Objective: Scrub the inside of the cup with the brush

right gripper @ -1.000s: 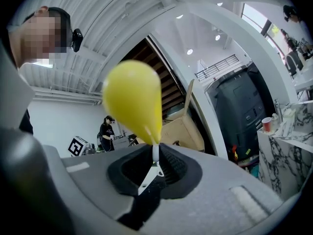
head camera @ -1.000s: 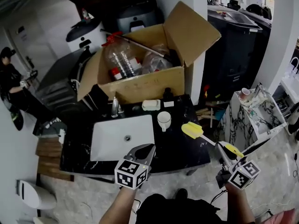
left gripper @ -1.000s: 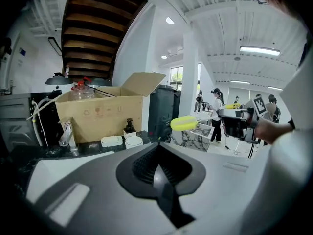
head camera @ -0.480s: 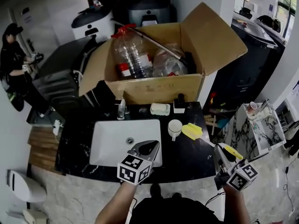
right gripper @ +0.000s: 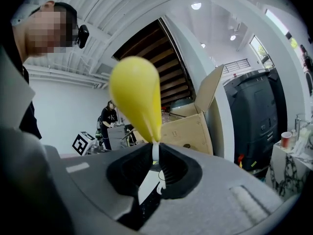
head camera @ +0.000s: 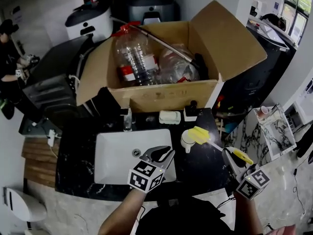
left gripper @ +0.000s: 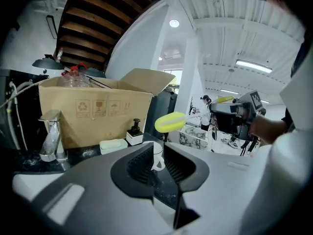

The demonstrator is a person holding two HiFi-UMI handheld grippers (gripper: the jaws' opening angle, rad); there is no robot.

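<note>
1. Yellow sponge head of the brush (head camera: 198, 135) hangs over the white cup (head camera: 185, 142). In the left gripper view the head sits above the rim with a gap showing, so it is not inside yet.
2. Right gripper (head camera: 229, 156) is clamped on the brush's thin white shaft, just below the yellow grip bulb. The hold looks firm.
3. Left gripper (head camera: 161, 154) has its jaws opening, with only a slim gap so far. Nothing is between the pads; the cup is only seen through the gap, further on.
4. Cup stands upright on the black counter (head camera: 200, 168), straight ahead of the left gripper along its jaw line. It is forward and to the left of the right gripper.
5. Key relation: the brush's long axis runs from the right gripper forward-left and ends at the cup mouth. The left gripper is the nearer body to the cup; the right reaches it only through the brush.
6. Judgement: the left needs a wider gap, then goes forward to pin the cup. The right must tip the head down into the mouth. With the cup unheld, a push from the brush could slide it.
</note>
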